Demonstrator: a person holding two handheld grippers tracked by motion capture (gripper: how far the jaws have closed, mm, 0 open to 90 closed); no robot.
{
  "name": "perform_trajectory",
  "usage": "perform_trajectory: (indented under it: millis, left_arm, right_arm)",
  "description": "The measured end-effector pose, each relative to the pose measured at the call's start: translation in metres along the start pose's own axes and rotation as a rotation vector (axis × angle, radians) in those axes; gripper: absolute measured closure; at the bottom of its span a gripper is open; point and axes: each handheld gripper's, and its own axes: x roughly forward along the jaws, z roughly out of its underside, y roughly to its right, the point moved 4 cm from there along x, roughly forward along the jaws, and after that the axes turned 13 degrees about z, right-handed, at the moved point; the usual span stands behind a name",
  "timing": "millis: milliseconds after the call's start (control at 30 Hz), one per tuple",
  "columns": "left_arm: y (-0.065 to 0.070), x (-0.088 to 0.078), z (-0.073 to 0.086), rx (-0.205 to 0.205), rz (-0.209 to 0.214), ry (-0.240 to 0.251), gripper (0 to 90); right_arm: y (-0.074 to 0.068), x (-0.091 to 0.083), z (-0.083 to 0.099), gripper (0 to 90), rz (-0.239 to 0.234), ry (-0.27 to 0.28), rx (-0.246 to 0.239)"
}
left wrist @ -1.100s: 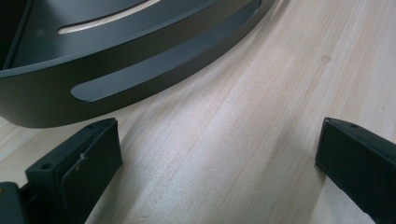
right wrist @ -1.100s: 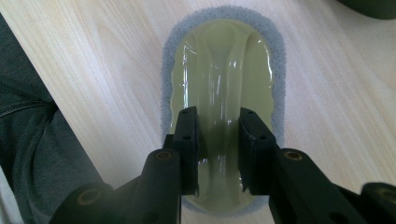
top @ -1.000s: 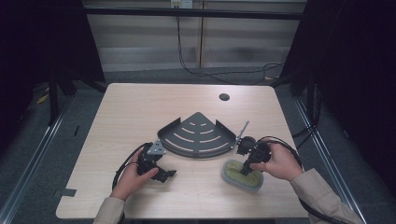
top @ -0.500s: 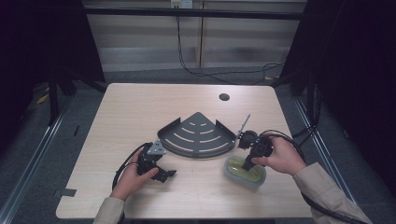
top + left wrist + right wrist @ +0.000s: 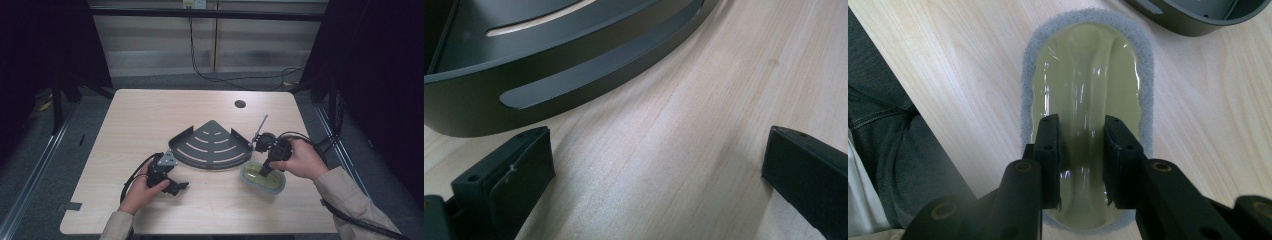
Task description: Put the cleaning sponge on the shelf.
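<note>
Scrubbing pad [image 5: 1083, 80]: oval shape, translucent olive-green plastic top with raised middle ridge as grip, grey fuzzy sponge rim around. Glossy, light reflections on top. Sits on wooden table [image 5: 150, 120] at 4 o'clock from dark fan-shaped corner shelf [image 5: 212, 145], near it. Right gripper [image 5: 1080, 165] clamps ridge, jaws narrow. Left gripper [image 5: 654, 170] wide, nothing between, at 8 o'clock from shelf.

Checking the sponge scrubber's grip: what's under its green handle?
A grey scouring pad rims the green handle, which the right tongs clamp. The pad's underside is hidden.
</note>
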Motion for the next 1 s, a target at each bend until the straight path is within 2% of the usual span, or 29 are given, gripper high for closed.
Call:
perform_trajectory:
  millis: [533, 767, 1000]
  left_arm:
    - [0.000, 0.000, 0.000, -0.001, 0.001, 0.000, 0.0]
    - [0.000, 0.000, 0.000, 0.000, 0.001, 0.000, 0.0]
    - [0.000, 0.000, 0.000, -0.001, 0.001, 0.000, 0.0]
  right_arm:
    - [0.008, -0.011, -0.010, 71.4, 0.008, 0.003, 0.014]
    - [0.011, -0.017, -0.019, 71.4, 0.009, 0.009, 0.027]
    - [0.011, -0.020, -0.028, 71.4, 0.006, 0.014, 0.020]
